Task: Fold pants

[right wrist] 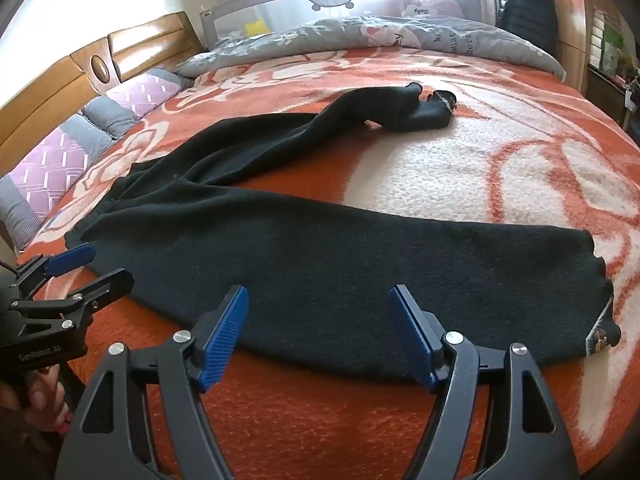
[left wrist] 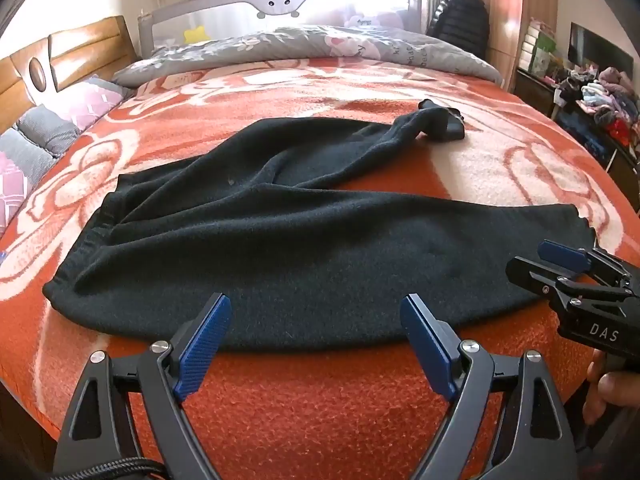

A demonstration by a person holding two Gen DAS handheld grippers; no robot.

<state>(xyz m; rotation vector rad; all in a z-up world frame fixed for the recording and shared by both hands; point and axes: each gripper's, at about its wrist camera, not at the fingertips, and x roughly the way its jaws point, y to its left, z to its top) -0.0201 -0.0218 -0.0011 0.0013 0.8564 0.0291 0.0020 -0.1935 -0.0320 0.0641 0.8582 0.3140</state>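
Black fleece pants lie spread on the orange and white blanket, waistband at the left, legs splayed to the right. The near leg runs along the front; the far leg ends in a crumpled cuff. The pants also show in the right wrist view. My left gripper is open and empty, just above the near edge of the pants. My right gripper is open and empty over the near leg. Each gripper shows in the other's view, the right and the left.
A grey patterned duvet lies at the far end of the bed. Pillows and a wooden headboard are on the left. A shelf with piled clothes stands on the right.
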